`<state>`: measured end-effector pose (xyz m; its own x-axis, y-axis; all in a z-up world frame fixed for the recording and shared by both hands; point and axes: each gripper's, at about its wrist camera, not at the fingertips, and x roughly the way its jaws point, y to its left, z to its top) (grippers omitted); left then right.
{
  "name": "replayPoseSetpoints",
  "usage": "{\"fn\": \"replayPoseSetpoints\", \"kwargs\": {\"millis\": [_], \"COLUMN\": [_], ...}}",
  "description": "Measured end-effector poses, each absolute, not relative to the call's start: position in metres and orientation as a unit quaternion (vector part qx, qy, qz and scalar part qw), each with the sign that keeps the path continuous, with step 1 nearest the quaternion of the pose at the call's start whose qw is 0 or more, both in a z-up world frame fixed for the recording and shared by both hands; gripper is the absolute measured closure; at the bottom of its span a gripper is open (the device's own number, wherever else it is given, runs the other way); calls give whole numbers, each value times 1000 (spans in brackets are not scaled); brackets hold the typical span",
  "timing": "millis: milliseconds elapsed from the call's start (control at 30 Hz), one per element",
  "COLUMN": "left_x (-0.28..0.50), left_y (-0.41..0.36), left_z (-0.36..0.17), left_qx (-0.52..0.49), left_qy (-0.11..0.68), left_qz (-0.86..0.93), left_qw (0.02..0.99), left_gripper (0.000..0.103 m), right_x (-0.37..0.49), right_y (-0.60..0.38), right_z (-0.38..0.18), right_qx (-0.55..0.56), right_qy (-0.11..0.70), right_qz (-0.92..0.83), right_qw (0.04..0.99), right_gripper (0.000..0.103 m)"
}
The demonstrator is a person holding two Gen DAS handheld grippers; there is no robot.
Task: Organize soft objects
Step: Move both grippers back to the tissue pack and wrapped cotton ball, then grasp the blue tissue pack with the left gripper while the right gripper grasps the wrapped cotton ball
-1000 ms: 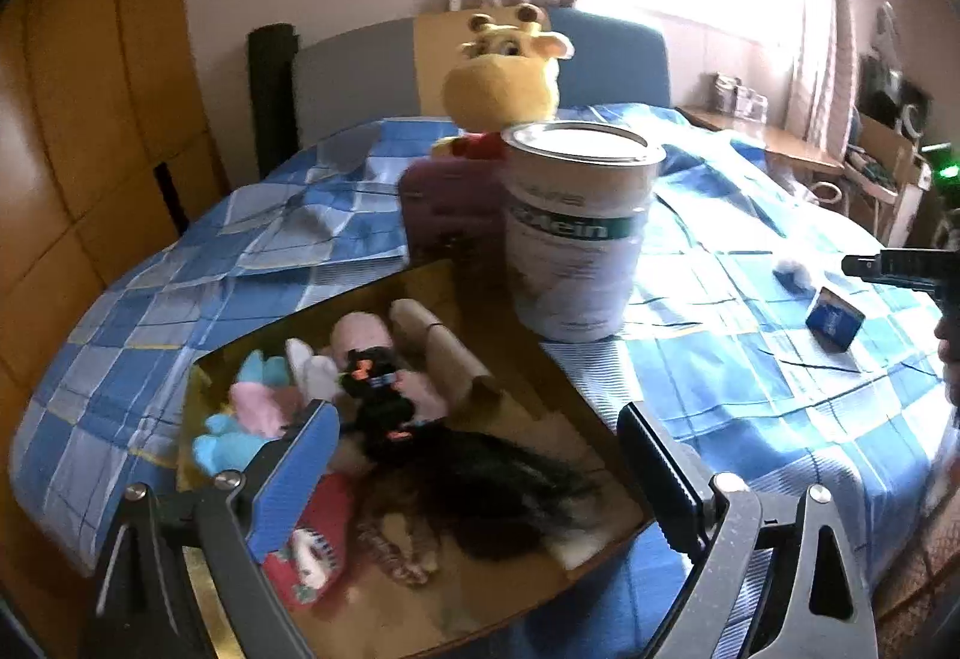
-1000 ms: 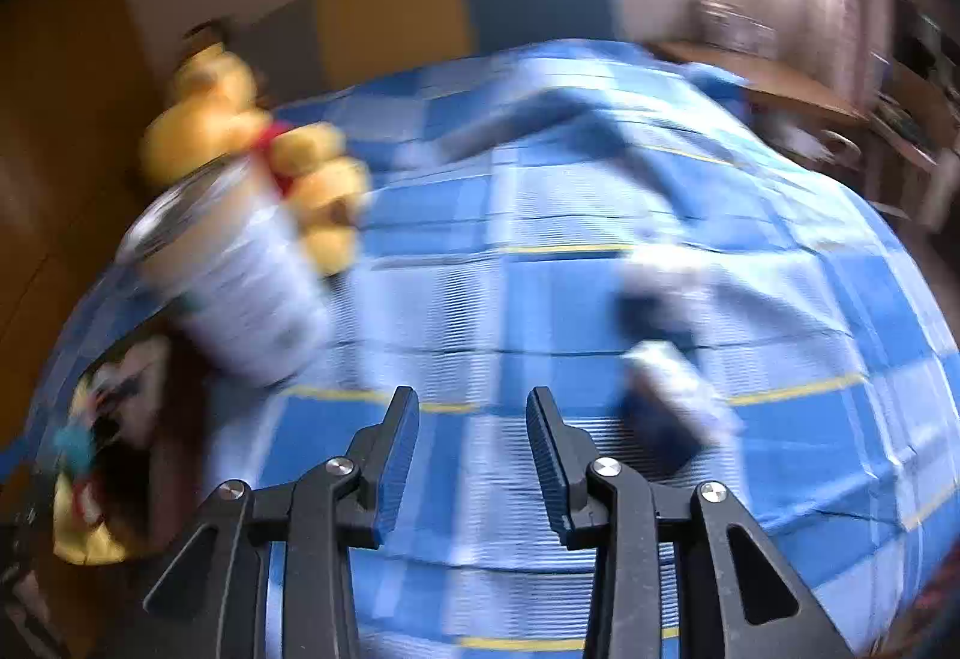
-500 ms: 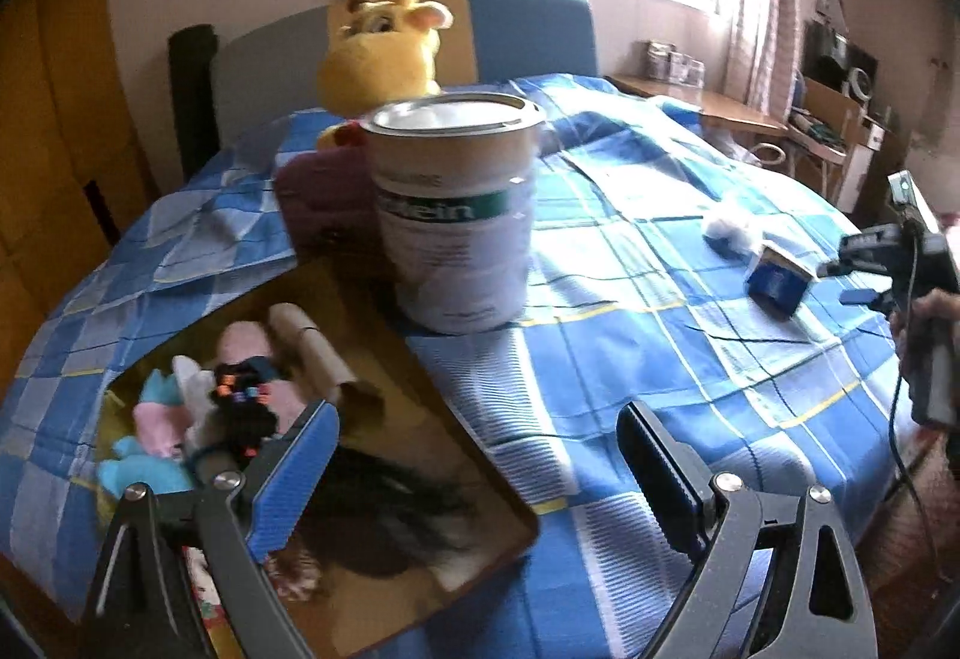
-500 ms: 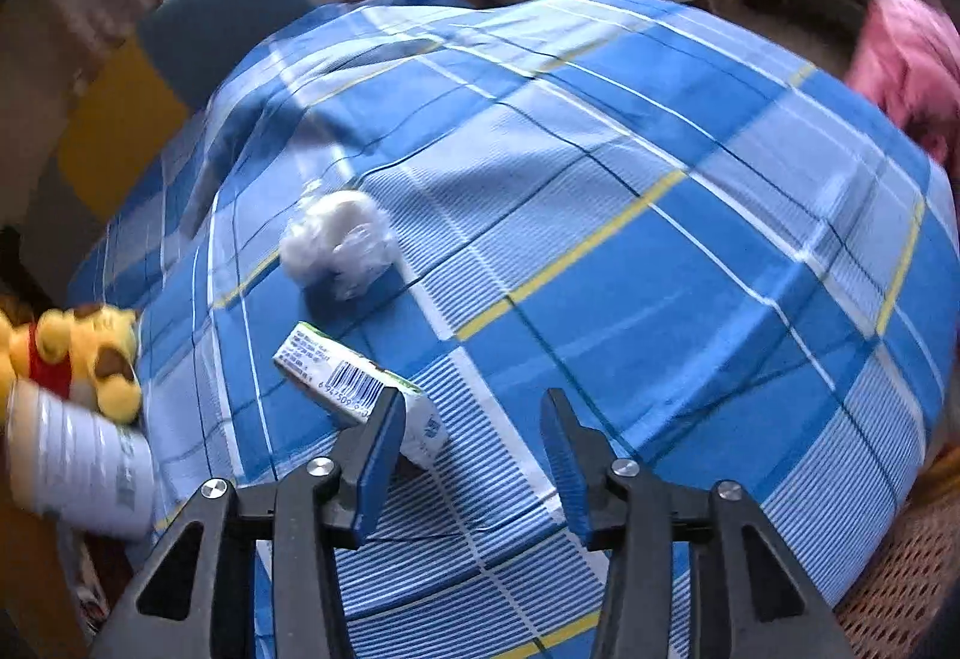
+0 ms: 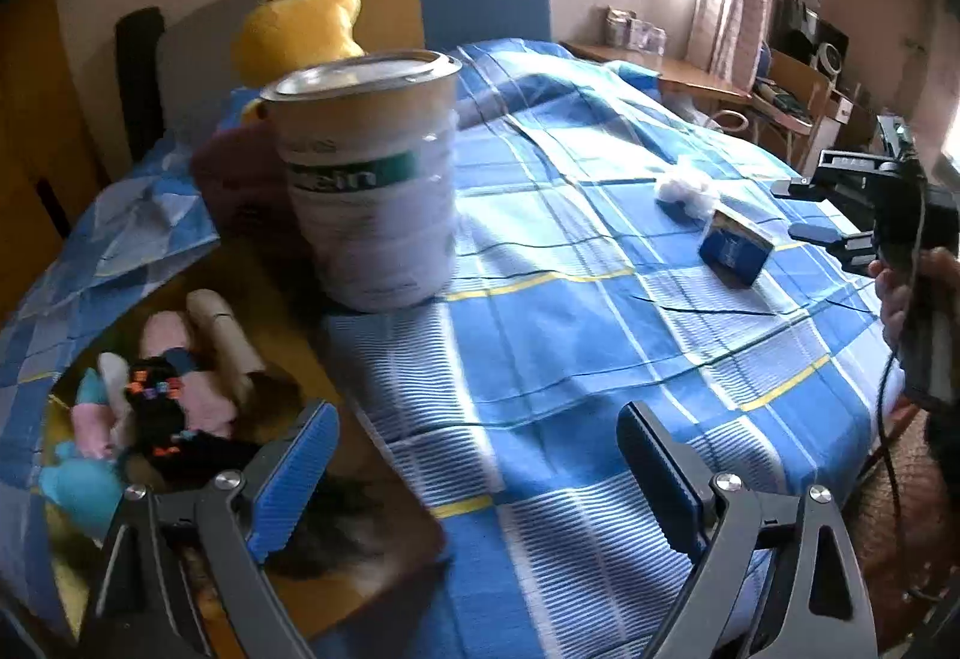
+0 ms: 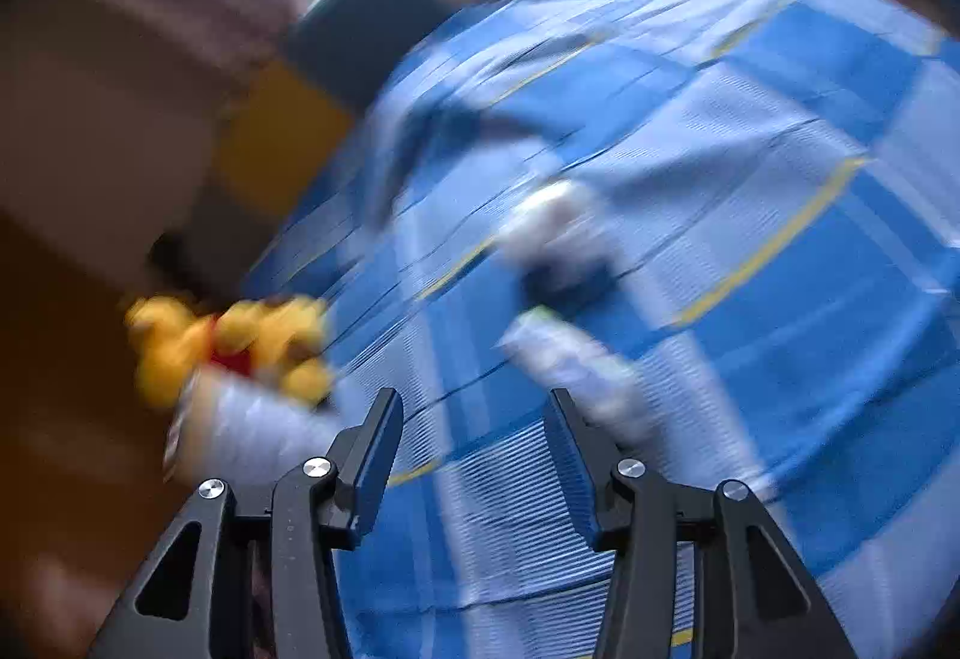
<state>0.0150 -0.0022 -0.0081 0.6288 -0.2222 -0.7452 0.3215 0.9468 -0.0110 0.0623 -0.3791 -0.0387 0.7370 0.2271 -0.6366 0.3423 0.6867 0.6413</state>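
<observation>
**Right gripper swings toward stray fluff on the bed**

Your right gripper [image 6: 474, 425] is mid-swing, its view smeared by motion where half a second ago it was sharp; jaws spread, nothing between them; seen from the left, it hangs at the bed's right edge near the white fluffy ball [image 5: 684, 188] and the small blue box [image 5: 735, 248], the ball lying just beyond the box on the blue checked bedspread [image 5: 600, 335]. Your left gripper [image 5: 474, 470] is also spread and empty, now panned right from the tray [image 5: 384, 557] of soft toys it hovered over a second ago; the tin [image 5: 372, 191] and yellow plush giraffe [image 5: 300, 23] stand behind it. Likely meaning: the ball is the next pickup, bound for the tray.
</observation>
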Motion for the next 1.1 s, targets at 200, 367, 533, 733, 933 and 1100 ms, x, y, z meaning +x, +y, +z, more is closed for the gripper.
{"fn": "replayPoseSetpoints", "kwargs": {"millis": [200,367,533,733,933,1100], "left_x": [35,64,98,128,163,181], "left_y": [-38,-87,-149,-211,-257,-279], "left_z": [-9,-10,-15,-20,-44,-67], "left_qx": [53,34,4,-24,-40,-51], "left_qy": [424,456,494,517,553,585], "left_qz": [-192,-248,-297,-314,-284,-262], "left_qw": [883,854,817,796,782,766], "left_gripper": [9,10,10,7,6,23], "right_x": [44,38,35,30,29,28], "right_y": [-417,-425,-430,-436,-437,-437], "right_z": [-49,-52,-53,-50,-48,-44], "right_qx": [464,488,508,527,537,536], "right_qy": [328,313,305,281,267,254], "right_qz": [-113,-121,-116,-97,-81,-74], "right_qw": [815,805,797,796,796,802], "right_gripper": [53,53,53,53,53,52]}}
